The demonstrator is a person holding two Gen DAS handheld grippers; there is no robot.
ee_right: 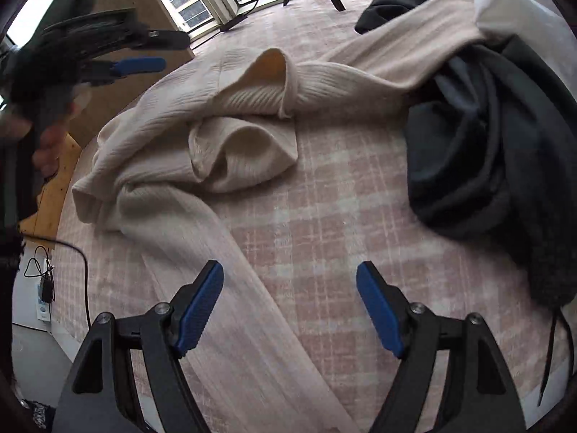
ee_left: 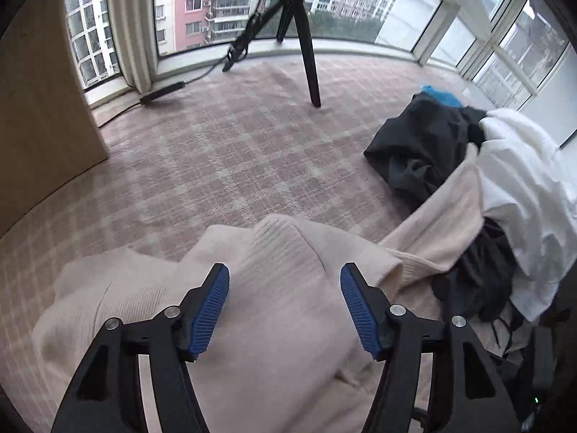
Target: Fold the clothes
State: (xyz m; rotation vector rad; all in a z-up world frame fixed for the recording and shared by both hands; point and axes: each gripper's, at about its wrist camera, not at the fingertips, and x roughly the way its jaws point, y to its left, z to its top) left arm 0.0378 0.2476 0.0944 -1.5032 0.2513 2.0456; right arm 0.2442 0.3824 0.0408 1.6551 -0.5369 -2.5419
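Observation:
A cream ribbed sweater (ee_left: 281, 324) lies crumpled on the pink plaid rug (ee_left: 234, 144). My left gripper (ee_left: 285, 270) hangs just above its folded body, open, with nothing pinched between the blue pads. In the right wrist view the sweater (ee_right: 173, 137) spreads across the rug, one long sleeve (ee_right: 234, 288) running toward the camera. My right gripper (ee_right: 288, 267) stands open over that sleeve and the bare rug beside it. The left gripper (ee_right: 164, 50) shows blurred at the upper left, held by a hand (ee_right: 50, 144).
A heap of dark garments (ee_left: 422, 144), a white one (ee_left: 523, 180) and a blue item (ee_left: 441, 93) lies to the right; one sweater sleeve runs into it. A tripod (ee_left: 306, 54) and power strip (ee_left: 162, 92) stand by the windows. A wooden panel (ee_left: 39, 126) is left.

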